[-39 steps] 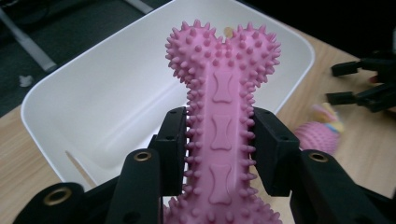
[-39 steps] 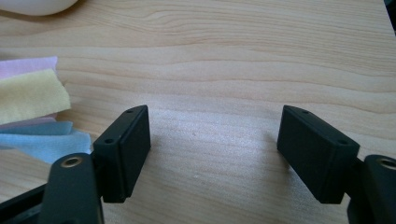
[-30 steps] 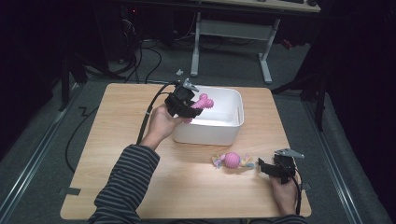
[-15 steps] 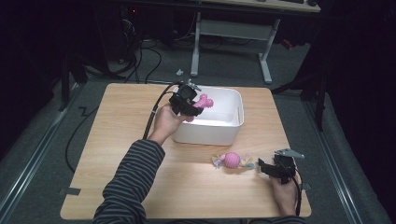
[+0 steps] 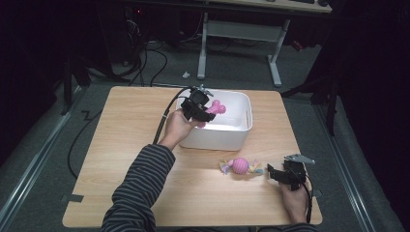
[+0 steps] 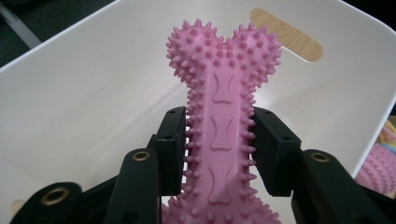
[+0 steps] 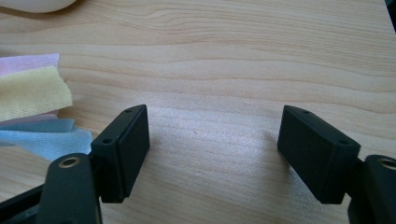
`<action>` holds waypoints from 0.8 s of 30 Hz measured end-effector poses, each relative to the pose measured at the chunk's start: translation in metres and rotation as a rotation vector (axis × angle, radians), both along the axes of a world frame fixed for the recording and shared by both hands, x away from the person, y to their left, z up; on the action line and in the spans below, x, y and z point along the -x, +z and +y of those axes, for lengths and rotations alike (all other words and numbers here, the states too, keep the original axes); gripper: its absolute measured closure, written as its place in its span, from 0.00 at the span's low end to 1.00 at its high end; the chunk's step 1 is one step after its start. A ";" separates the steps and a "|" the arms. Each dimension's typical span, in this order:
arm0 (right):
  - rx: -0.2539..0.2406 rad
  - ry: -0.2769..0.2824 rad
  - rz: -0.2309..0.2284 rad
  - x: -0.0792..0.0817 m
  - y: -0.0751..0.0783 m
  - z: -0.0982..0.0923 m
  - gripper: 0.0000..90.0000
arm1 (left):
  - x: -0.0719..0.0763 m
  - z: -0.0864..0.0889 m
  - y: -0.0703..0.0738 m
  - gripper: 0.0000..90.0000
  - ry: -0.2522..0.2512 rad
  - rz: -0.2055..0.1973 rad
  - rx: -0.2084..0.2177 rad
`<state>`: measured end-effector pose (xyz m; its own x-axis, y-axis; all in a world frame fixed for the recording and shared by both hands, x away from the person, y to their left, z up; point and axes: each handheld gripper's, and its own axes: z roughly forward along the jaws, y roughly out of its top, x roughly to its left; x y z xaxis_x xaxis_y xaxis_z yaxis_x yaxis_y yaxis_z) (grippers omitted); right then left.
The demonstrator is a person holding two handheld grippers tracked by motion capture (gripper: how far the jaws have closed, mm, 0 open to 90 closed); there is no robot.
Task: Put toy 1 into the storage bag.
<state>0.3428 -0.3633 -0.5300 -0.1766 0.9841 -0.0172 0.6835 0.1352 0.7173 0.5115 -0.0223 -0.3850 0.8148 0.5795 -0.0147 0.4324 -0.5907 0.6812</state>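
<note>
Bright tabletop (dark, dim surroundings)

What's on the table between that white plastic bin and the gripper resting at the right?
In the high view, a pink ball toy with pastel fabric tails lies between the white plastic bin and the right hand-held gripper, on the wooden table.

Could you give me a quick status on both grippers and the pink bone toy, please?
Left gripper shut on pink spiky bone toy, over white bin. Right gripper open, low over wooden table, beside pink ball toy with cloth tails. Nothing in the way.
</note>
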 end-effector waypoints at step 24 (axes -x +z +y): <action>-0.004 0.001 0.001 0.001 0.000 0.001 0.27 | 0.028 0.004 0.024 0.43 -0.038 -0.059 0.039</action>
